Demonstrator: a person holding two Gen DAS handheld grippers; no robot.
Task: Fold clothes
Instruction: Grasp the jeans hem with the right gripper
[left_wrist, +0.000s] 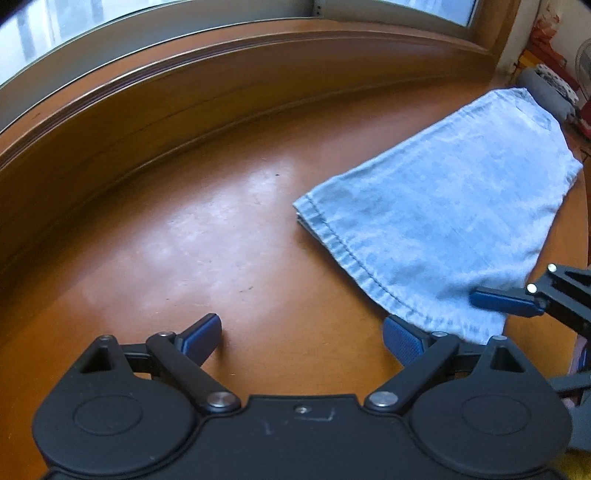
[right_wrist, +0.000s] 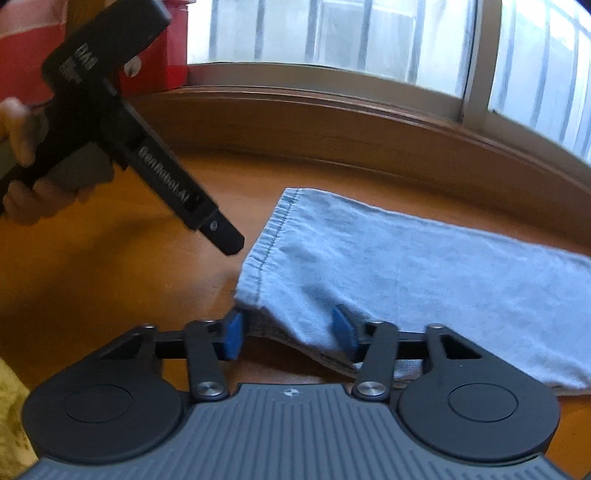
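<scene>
Currently I see the folded jeans (left_wrist: 436, 221) lying on the wooden table (left_wrist: 184, 229) by the window, my right gripper (right_wrist: 288, 332) straddling their near hemmed corner with pads not yet pressing, and my left gripper (left_wrist: 303, 338) wide open over bare wood, holding nothing.

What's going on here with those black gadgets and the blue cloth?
A person is folding a pair of light blue jeans on a wooden table, using hand-held tongs instead of bare fingers. The right tongs sit around the near corner of the folded jeans, by the hem, with the cloth between the blue pads; whether they pinch it yet is unclear. The left tongs hang open over the bare table beside the hem, holding nothing.
</scene>
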